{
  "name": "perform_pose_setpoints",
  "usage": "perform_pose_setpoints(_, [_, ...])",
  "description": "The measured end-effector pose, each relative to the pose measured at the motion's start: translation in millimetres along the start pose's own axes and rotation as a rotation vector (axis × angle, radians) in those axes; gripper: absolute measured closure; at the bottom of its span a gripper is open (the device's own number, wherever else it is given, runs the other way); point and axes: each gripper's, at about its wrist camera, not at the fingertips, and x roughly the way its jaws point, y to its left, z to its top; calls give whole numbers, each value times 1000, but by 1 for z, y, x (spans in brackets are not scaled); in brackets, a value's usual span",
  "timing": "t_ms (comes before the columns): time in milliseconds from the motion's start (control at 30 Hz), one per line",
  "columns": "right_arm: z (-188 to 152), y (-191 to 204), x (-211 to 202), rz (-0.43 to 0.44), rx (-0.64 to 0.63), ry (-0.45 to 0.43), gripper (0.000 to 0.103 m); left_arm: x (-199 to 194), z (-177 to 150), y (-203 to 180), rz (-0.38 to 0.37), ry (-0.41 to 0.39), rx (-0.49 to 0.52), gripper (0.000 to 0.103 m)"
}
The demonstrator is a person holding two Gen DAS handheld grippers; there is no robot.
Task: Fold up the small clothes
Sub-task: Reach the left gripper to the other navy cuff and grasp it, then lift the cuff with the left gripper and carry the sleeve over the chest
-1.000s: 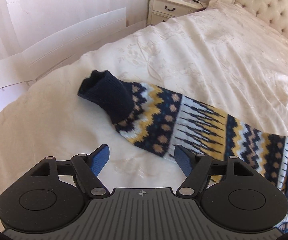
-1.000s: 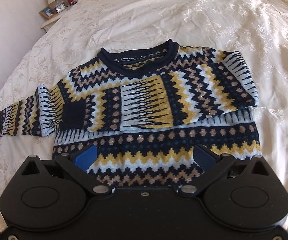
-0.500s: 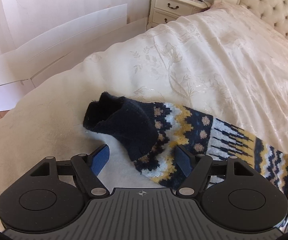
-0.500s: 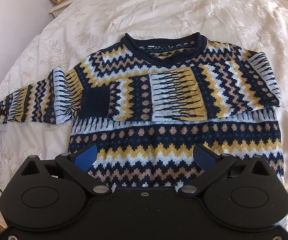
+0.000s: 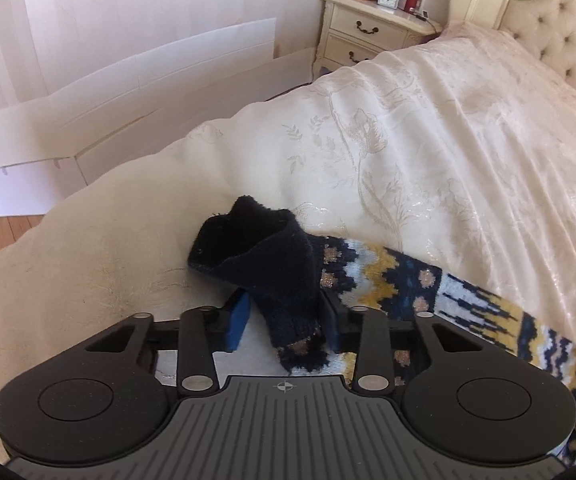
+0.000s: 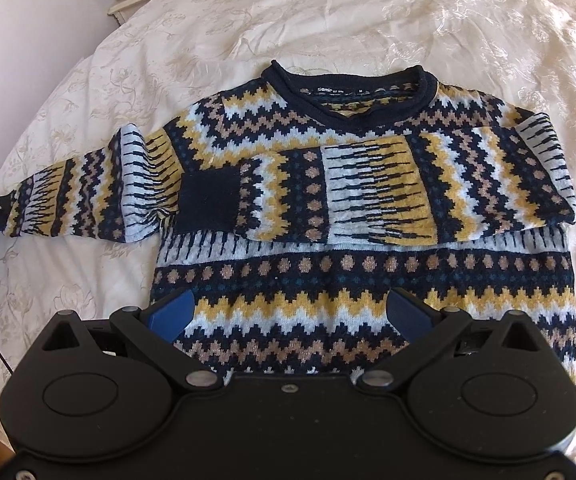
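Left wrist view: the left gripper (image 5: 284,320) is down at the end of the sweater's outstretched sleeve (image 5: 407,284), fingers closed in on the navy cuff (image 5: 272,264). The cuff is pinched between the blue pads (image 5: 238,322) and bunches up a bit above them, its open end pointing away from the camera. The rest of the sleeve trails off to the right across the cream bedspread (image 5: 427,152). There's a nightstand (image 5: 371,36) by the headboard, well away from all this.

From the right wrist camera, the patterned sweater (image 6: 367,208) lies flat on the bed, neckline at the far side, its other sleeve already folded across the chest. The right gripper (image 6: 288,312) hovers just over the hem with its fingers spread wide, holding nothing. At the far left edge you can just see the left gripper at the sleeve's end.
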Motion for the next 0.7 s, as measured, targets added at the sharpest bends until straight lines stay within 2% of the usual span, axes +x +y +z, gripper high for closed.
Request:
perform_pose_setpoints(67, [-2,0,1,10,-7,6,1,-8,0,-2,7,-32,18,95])
perform_pose_setpoints(100, [-2,0,1,16,-10,8,1,-13,0,-2,3,-46,17,96])
perform_pose_setpoints(233, [-5,-4,2,42,-23,15,1,-42,2,-8,-24,-90,-8,97])
perform_pose_setpoints(400, [-8,-18,-1,83,-32,11,1,-96,5,-34,-65,-153,-9,97])
perform_pose_setpoints(567, [-12,-42,-6,128,-44,8,1,-164,-1,-83,-144,-233,21,97])
perform_pose_setpoints(700, [-14,-68,-13,151,-36,1,1,-217,-13,-134,-238,-283,39,97])
